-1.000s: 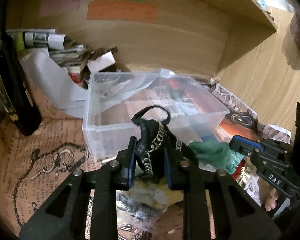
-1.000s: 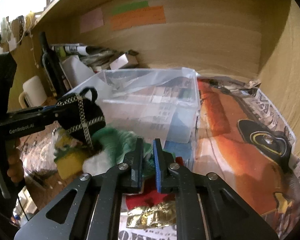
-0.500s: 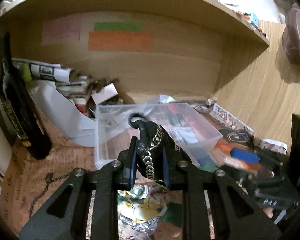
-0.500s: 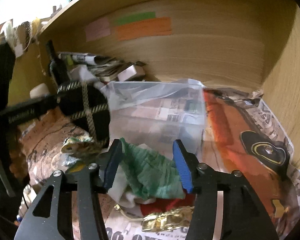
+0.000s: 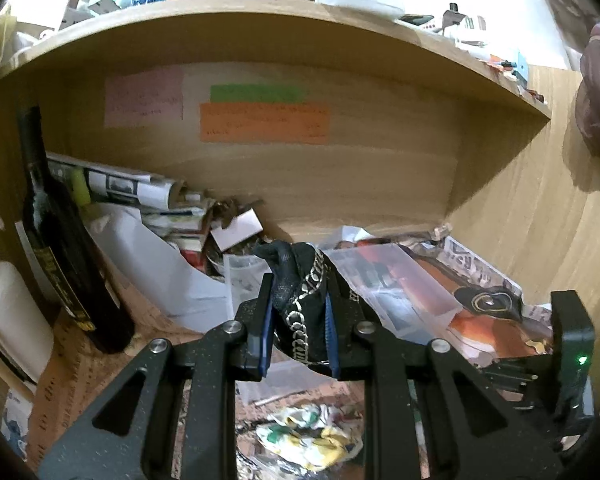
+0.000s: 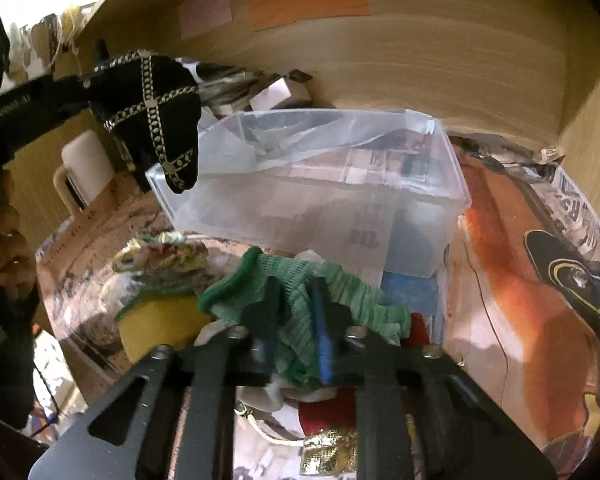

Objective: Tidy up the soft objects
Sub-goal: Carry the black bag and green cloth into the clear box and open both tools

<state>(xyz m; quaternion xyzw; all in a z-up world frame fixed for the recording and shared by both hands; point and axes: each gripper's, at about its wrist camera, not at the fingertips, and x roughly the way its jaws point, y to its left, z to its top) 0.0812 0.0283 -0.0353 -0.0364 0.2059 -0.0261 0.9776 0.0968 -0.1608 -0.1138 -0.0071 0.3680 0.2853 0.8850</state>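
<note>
Wooden alcove w/ light-grain back wall [image 5: 380, 184]; pink, green & orange paper notes [image 5: 264, 122] stuck on it; a curved wooden shelf [image 5: 260, 28] overhead — crowded w/ clutter, brightly lit from above; wood side panel [image 5: 540, 232] at right; newspaper-covered table [image 6: 512, 280] below — dimmer.

Both fisheye views bend straight lines hard, and black vignette fills the corners. In the left wrist view the shelf [image 5: 284, 36] bows into an arc; above it the clutter is washed out by strong white light. Below, the alcove is dim and warm-toned, with the wooden back panel [image 5: 380, 168] evenly lit and a dark shadow under the shelf edge. The right wrist view is softer, with motion smear on the clear plastic box [image 6: 420, 184] and a blown-out patch at top left.
</note>
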